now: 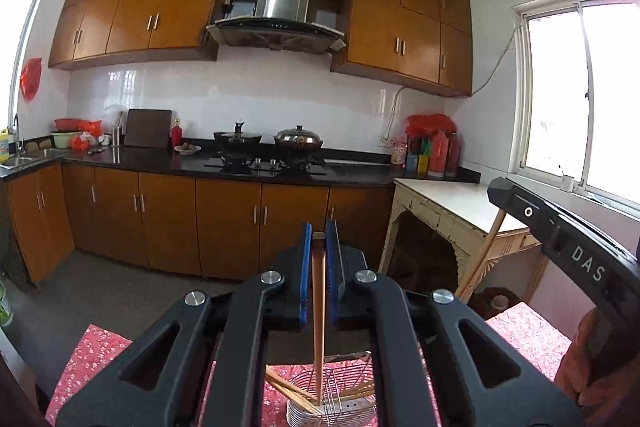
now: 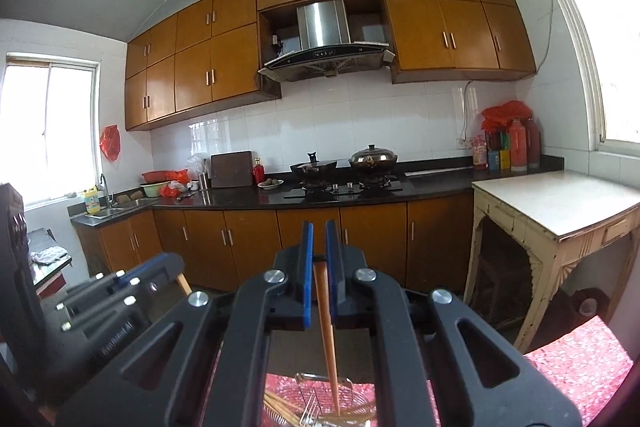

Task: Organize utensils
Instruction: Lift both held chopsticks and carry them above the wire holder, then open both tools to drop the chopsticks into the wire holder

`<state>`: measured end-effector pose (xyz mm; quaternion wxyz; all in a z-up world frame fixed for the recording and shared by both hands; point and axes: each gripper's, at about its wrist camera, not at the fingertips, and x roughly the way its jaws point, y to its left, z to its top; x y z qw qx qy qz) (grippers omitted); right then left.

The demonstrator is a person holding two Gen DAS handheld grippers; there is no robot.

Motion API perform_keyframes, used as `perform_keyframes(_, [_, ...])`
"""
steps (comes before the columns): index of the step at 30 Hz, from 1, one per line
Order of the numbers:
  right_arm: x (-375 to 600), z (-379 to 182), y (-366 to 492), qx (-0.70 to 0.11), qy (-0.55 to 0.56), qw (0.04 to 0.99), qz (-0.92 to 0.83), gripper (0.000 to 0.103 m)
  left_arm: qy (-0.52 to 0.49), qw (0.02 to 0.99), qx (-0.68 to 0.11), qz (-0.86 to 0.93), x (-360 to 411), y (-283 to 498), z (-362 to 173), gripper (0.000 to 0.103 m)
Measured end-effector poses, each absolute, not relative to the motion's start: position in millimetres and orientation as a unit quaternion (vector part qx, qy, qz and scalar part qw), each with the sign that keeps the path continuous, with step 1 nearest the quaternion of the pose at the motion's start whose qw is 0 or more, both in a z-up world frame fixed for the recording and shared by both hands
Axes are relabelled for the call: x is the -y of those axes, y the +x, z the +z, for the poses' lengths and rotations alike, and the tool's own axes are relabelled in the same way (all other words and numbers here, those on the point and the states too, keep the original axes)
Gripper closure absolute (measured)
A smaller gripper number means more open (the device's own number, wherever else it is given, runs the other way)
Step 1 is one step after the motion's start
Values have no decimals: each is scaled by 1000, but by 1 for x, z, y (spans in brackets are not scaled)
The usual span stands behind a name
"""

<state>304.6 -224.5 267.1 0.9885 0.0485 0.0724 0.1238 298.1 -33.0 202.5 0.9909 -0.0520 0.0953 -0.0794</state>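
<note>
— Hanging upright, each chopstick (image 1: pixel 318 311) was clamped between closed fingers (image 1: pixel 306 279), tip down over the wire utensil basket (image 1: pixel 340 393).

— And the right gripper (image 2: pixel 319 267)?

— It likewise pinched its chopstick (image 2: pixel 329 331) directly above that basket (image 2: pixel 320 399).

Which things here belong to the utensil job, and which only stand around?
Belonging:
left claw
right claw
chopstick in left claw
chopstick in right claw
wire basket

Standing around:
pots on stove
cutting board
bottles
white side table

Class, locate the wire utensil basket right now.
The wire utensil basket sits low in both wrist views, on the red floral cloth, directly below the chopstick in the left gripper.
</note>
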Motion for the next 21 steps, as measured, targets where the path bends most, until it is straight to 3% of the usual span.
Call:
perform_keyframes(10, [224, 210, 362, -146, 70, 978, 132, 94, -49, 988, -129, -68, 33, 334, 166, 96])
perform_keyframes(12, [227, 201, 367, -158, 62, 978, 118, 79, -53, 987, -135, -62, 29, 334, 164, 95])
perform_keyframes(13, [230, 198, 366, -159, 60, 980, 107, 60, -56, 987, -138, -62, 26, 334, 163, 93])
perform_keyframes(14, [234, 197, 364, -155, 60, 981, 98, 52, -57, 987, -139, -55, 22, 333, 164, 84])
perform_keyframes(15, [237, 197, 361, -151, 61, 982, 95, 52, -60, 988, -136, -46, 18, 330, 166, 66])
perform_keyframes(17, [245, 200, 356, -150, 62, 983, 88, 48, -67, 989, -126, -37, 10, 323, 170, 49])
perform_keyframes(21, [257, 208, 336, -136, 56, 987, 66, 39, -68, 991, -117, -24, -4, 309, 181, 47])
